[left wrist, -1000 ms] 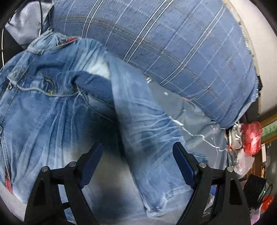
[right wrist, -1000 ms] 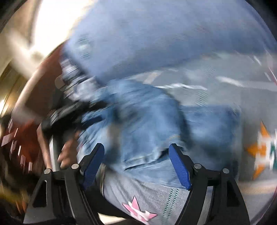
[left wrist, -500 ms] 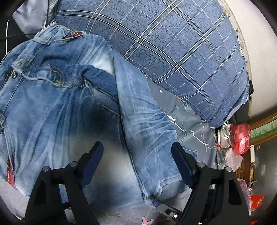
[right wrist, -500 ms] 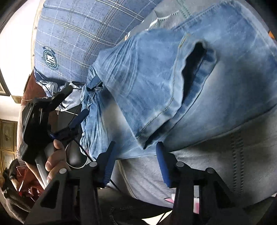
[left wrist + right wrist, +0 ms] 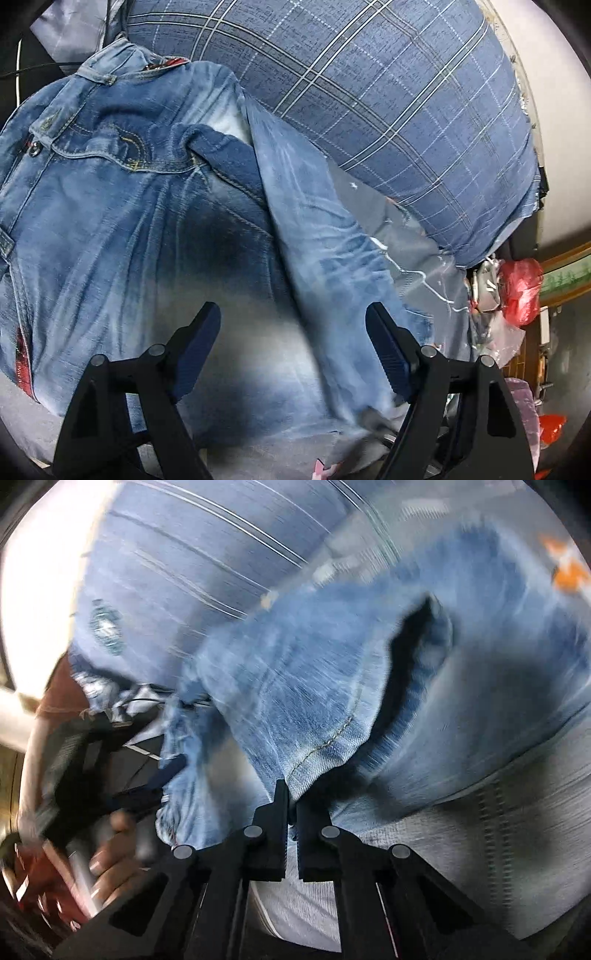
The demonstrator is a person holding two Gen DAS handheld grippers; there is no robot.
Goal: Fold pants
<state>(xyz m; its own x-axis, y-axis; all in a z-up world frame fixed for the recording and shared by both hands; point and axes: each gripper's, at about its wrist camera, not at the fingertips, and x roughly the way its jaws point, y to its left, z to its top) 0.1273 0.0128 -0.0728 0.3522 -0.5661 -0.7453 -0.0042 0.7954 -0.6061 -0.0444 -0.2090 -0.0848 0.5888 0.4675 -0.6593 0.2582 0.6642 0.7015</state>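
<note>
Faded blue jeans (image 5: 122, 236) lie spread on a grey bed cover (image 5: 29, 439), waistband at the upper left, one leg (image 5: 321, 240) folded over toward the lower right. My left gripper (image 5: 291, 332) hovers open above the thigh area, nothing between its pads. In the right wrist view the hem of the folded leg (image 5: 317, 709) fills the middle, blurred. My right gripper (image 5: 290, 794) is shut on the hem's corner, denim pinched between the pads. The left gripper's body (image 5: 85, 760) and a hand (image 5: 110, 853) show at the left there.
A large blue plaid pillow (image 5: 369, 92) lies behind the jeans. Red plastic bags (image 5: 521, 291) and clutter sit past the bed's right edge. The grey cover (image 5: 480, 849) with an orange star print (image 5: 569, 568) stretches on the right.
The right gripper went from wide open above the leg hem to shut on its corner, sinking toward the bed. The left gripper stayed open over the jeans, hardly moving.
</note>
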